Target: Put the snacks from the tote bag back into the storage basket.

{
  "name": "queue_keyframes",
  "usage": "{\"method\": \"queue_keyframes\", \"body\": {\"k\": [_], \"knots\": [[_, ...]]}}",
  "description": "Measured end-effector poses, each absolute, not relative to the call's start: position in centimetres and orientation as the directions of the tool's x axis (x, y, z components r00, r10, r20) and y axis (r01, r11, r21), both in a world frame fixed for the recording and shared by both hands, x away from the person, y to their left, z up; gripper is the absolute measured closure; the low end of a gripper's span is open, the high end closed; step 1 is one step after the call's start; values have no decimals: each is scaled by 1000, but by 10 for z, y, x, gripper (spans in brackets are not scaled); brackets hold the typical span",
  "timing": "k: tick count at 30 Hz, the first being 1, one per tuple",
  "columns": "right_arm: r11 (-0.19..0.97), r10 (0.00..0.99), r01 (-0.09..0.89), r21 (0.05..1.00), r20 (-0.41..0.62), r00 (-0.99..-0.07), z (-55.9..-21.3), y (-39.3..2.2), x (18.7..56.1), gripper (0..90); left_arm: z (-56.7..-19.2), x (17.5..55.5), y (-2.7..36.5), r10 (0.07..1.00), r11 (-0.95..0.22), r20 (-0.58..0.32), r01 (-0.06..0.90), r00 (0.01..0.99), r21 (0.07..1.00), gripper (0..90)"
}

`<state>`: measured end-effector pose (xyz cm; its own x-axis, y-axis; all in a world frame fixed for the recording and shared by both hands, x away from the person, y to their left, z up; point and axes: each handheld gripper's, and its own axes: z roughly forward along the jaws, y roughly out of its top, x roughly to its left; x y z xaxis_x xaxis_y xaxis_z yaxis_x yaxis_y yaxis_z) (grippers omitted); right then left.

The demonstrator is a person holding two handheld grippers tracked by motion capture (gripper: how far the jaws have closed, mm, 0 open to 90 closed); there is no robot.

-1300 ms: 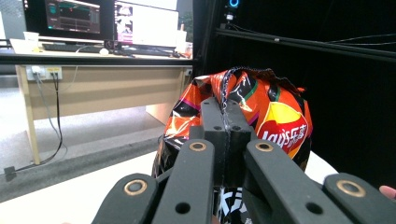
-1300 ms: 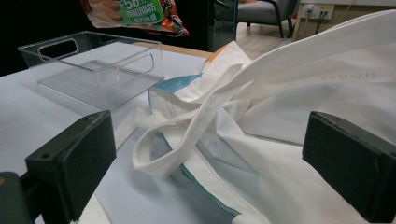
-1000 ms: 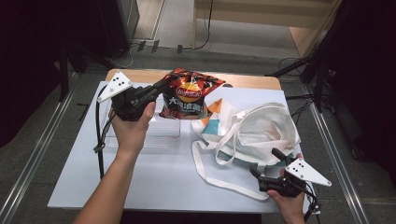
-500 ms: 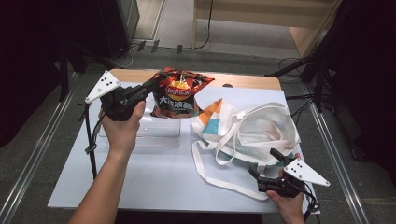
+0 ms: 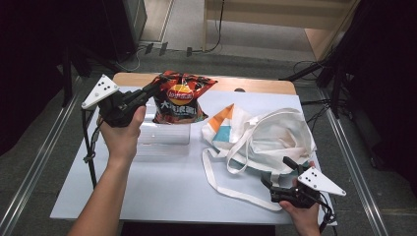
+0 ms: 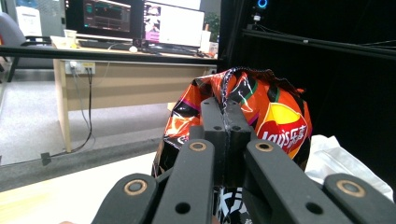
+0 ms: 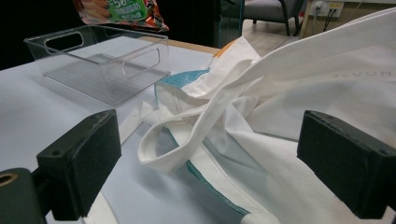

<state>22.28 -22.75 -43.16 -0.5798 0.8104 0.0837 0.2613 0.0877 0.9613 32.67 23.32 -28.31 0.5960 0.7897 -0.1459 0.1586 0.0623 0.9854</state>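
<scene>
Left hand-held gripper (image 5: 156, 87) clamped on chip bag (image 5: 181, 98) | bag carried leftward from tote (image 5: 268, 135), above clear bin (image 5: 162, 140) | right hand-held gripper (image 7: 205, 175) apart, idle | lowering next.

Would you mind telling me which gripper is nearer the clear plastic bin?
Left. The left gripper holds the red crisp bag just beyond the clear plastic bin; the right gripper sits by the white tote bag.
</scene>
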Motion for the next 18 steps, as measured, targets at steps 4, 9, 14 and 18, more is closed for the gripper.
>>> {"method": "queue_keyframes", "body": {"k": [4,9,14,18], "knots": [[84,813,263,961,87,-575,-432,-228,223,71,-284,327,238,795,66,-148,159,588,985,900],[87,814,266,960,85,-575,-432,-227,223,73,-285,326,245,804,65,-147,161,576,985,900],[86,817,265,960,84,-571,-432,-227,223,77,-287,324,250,810,56,-140,163,569,985,900],[85,817,267,960,86,-569,-432,-227,223,78,-288,323,257,816,63,-145,164,560,984,900]]}}
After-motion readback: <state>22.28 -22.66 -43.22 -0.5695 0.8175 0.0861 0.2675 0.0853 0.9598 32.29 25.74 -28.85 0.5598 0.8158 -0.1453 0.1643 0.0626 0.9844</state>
